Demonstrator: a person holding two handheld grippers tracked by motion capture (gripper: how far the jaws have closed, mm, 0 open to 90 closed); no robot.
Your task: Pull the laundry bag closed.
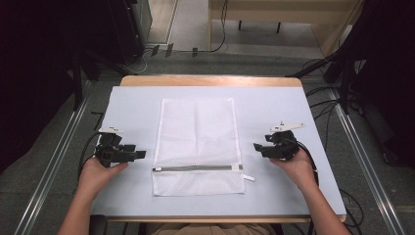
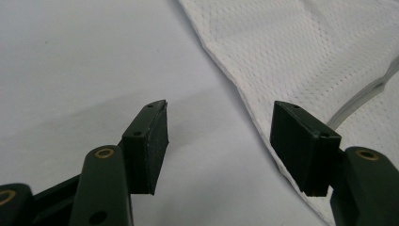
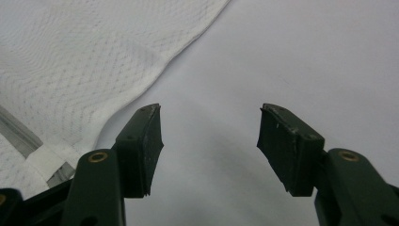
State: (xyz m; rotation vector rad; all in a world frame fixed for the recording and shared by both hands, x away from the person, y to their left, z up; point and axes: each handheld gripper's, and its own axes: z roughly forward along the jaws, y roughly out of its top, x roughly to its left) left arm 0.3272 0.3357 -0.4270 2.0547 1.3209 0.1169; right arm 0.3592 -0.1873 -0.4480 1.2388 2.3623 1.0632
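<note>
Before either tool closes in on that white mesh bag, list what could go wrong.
1. The mesh bag lies flat on the table cover; the open left tool, aimed at its thin edge, may slide over it or pinch the cover instead.
2. The right tool sits near the zipper end; its pull tab could snag.
3. A one-sided pull might bunch the bag.

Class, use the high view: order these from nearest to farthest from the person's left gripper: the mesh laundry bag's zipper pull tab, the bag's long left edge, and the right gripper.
From the left gripper:
1. The mesh laundry bag's long left edge, just to the gripper's right.
2. The zipper pull tab, at the bag's right side, near the front.
3. The right gripper, across the bag, beyond its right edge.
</note>
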